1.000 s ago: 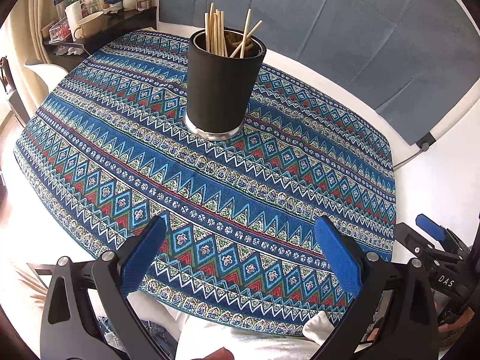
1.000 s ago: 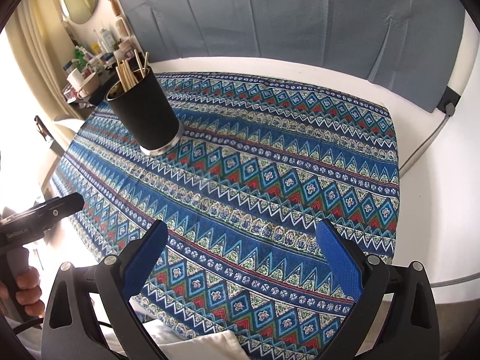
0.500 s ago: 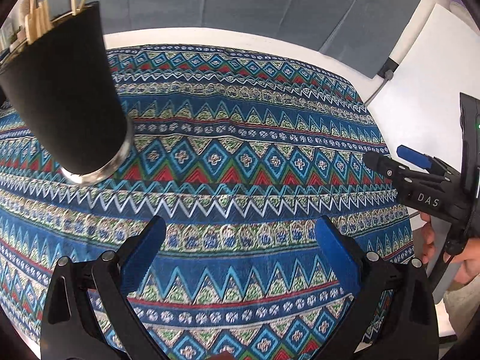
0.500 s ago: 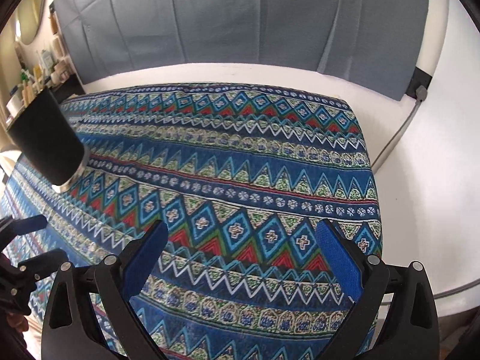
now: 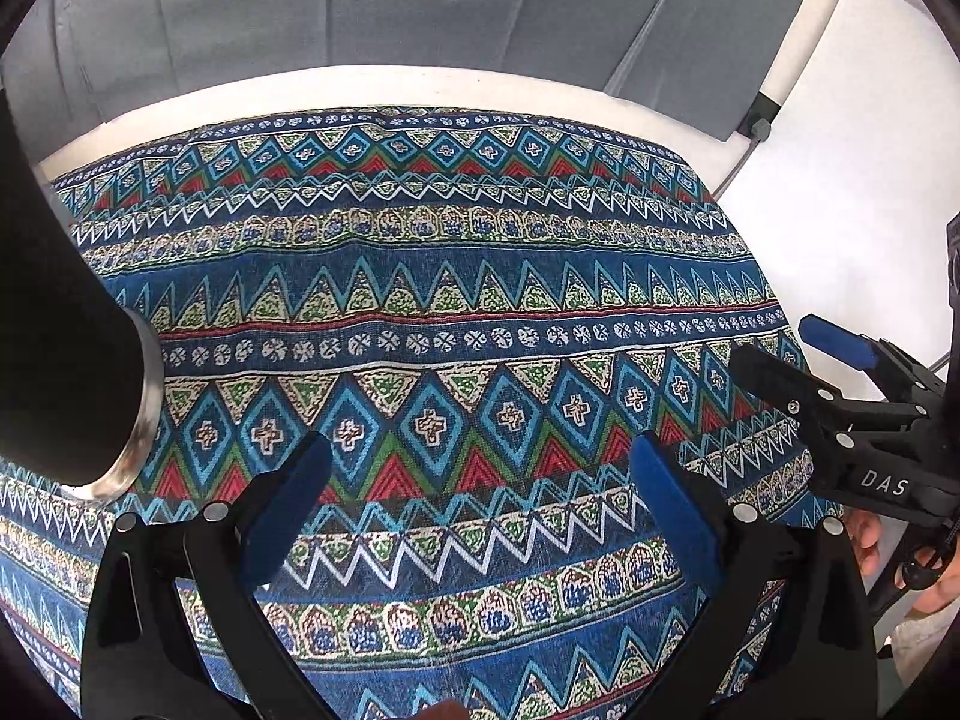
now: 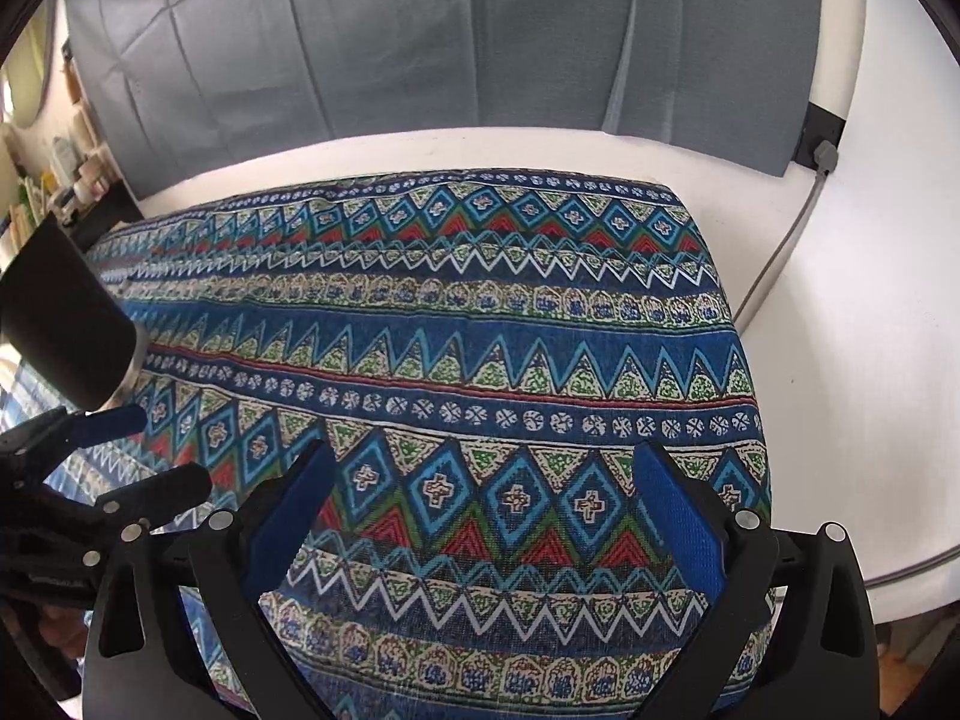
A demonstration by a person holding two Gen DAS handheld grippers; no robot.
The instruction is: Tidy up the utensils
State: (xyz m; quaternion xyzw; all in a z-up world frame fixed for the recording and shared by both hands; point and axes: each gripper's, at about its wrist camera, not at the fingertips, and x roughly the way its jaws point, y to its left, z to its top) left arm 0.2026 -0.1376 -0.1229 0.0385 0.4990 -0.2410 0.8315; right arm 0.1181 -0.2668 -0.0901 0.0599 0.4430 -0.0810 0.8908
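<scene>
Cup: a black cup point(image 5: 54, 324) with a silvery base ring stands at the far left on the patterned cloth; its top is cut off, so what it holds cannot be told.
Left tongs point(image 5: 480, 501): spread wide, blue pads apart, nothing between them, held over the cloth just right of the cup.
Cloth: a blue cloth point(image 6: 480, 324) with zigzag and diamond bands in red, green and cream covers most of the white counter point(image 6: 852, 324).
Right tongs point(image 6: 480, 498): spread wide and empty, over the near right part of the cloth.
Room: a grey creased sheet point(image 6: 420, 42) hangs behind the counter; a shelf of small bottles point(image 6: 42, 180) sits far left.
Cable: a grey cable point(image 6: 780, 252) runs from a wall plug down along the counter's right side.
</scene>
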